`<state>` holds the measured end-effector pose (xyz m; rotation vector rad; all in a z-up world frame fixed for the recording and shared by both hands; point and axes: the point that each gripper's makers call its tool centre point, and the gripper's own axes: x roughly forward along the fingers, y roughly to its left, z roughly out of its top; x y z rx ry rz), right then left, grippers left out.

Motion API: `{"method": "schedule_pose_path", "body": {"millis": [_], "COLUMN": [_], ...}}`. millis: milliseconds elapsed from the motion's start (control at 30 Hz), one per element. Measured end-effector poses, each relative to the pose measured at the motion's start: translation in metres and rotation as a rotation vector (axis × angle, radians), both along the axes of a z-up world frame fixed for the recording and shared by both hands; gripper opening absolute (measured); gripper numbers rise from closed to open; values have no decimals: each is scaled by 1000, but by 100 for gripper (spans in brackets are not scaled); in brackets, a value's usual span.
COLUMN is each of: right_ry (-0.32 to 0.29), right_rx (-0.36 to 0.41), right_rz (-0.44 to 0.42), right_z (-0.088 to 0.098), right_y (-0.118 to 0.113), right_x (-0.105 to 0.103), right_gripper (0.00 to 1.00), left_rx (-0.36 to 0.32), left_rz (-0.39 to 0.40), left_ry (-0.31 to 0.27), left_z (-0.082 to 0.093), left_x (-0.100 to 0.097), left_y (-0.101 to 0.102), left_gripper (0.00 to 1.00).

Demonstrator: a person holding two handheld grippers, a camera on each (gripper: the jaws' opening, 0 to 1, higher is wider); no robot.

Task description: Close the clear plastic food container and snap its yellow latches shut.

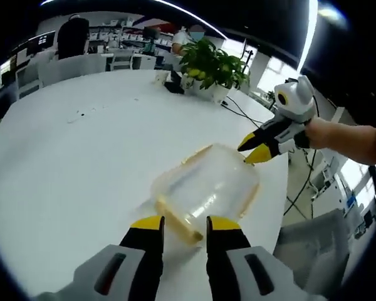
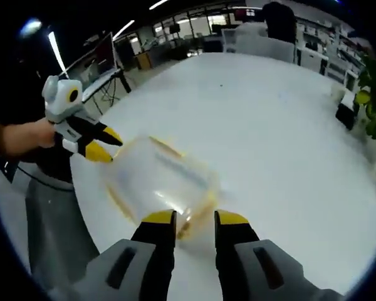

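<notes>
A clear plastic food container (image 1: pixel 207 185) with yellow trim lies on the white table (image 1: pixel 81 163), its lid on top. My left gripper (image 1: pixel 185 224) is open at the container's near end, and the yellow edge there (image 1: pixel 175 221) reaches in between the jaw tips. My right gripper (image 1: pixel 253 148) comes in from the right, its yellow tips at the far corner. In the right gripper view the container (image 2: pixel 160 179) looks blurred. My right gripper (image 2: pixel 195 219) is open at its near yellow edge. My left gripper (image 2: pixel 101 143), held by a hand, is at the opposite side.
A potted green plant (image 1: pixel 213 66) and small items stand at the table's far edge. Chairs (image 1: pixel 75 66), desks and seated people lie beyond. The table edge (image 2: pixel 81 188) runs close by the container, with a grey chair (image 2: pixel 50 226) below it.
</notes>
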<state>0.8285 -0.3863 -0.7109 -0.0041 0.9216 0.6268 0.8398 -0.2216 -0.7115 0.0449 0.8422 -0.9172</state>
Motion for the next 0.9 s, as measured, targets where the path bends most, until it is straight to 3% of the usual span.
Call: {"method": "schedule_pose_path", "body": {"millis": [233, 400, 500, 567, 700, 900], "right_ry": [21, 42, 55, 72, 130, 133], "right_rx": [34, 63, 79, 102, 185, 180], "right_rz": [-15, -49, -70, -103, -197, -195], "right_z": [1, 0, -1, -1, -3, -3], "right_y": [5, 6, 6, 5, 6, 6], "right_x": [-3, -2, -2, -2, -4, -3], "right_gripper": [17, 18, 18, 18, 18, 17], "left_rx": [-33, -68, -74, -110, -131, -133], "left_rz": [58, 126, 128, 180, 188, 192], "left_ry": [51, 118, 119, 160, 171, 188], "left_z": [-4, -7, -7, -9, -11, -12], "left_x": [-1, -1, -1, 0, -1, -1], "left_y": [-1, 0, -1, -1, 0, -1], "left_gripper": [17, 17, 17, 18, 17, 17]}}
